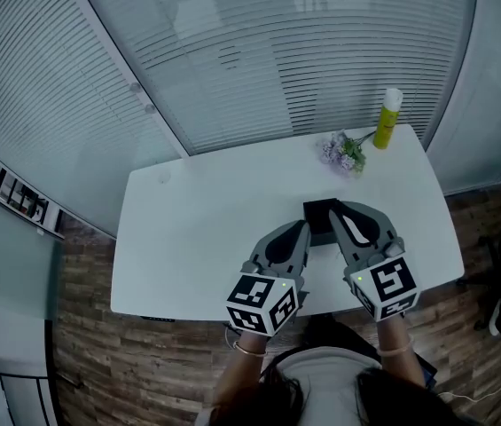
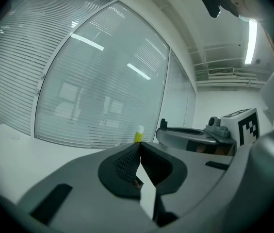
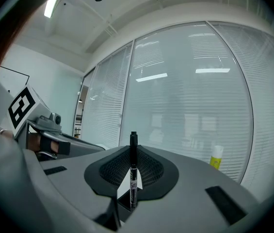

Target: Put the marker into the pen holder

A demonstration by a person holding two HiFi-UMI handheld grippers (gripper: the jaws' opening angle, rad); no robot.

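A black marker (image 3: 133, 171) stands upright between the jaws of my right gripper (image 3: 133, 150), which is shut on it. Its lower end reaches a dark opening that seems to be the black pen holder (image 1: 320, 211), just below the jaws. In the head view the holder sits on the white table (image 1: 197, 238), and my right gripper (image 1: 338, 209) lies over its right part. My left gripper (image 1: 303, 230) rests just left of the holder. In the left gripper view, my left gripper (image 2: 139, 147) has its fingertips touching and holds nothing I can make out.
A yellow bottle (image 1: 388, 118) stands at the table's far right edge, with a small bunch of purple flowers (image 1: 343, 152) beside it. Glass walls with blinds rise behind the table. Both grippers are near the front edge, with wooden floor below.
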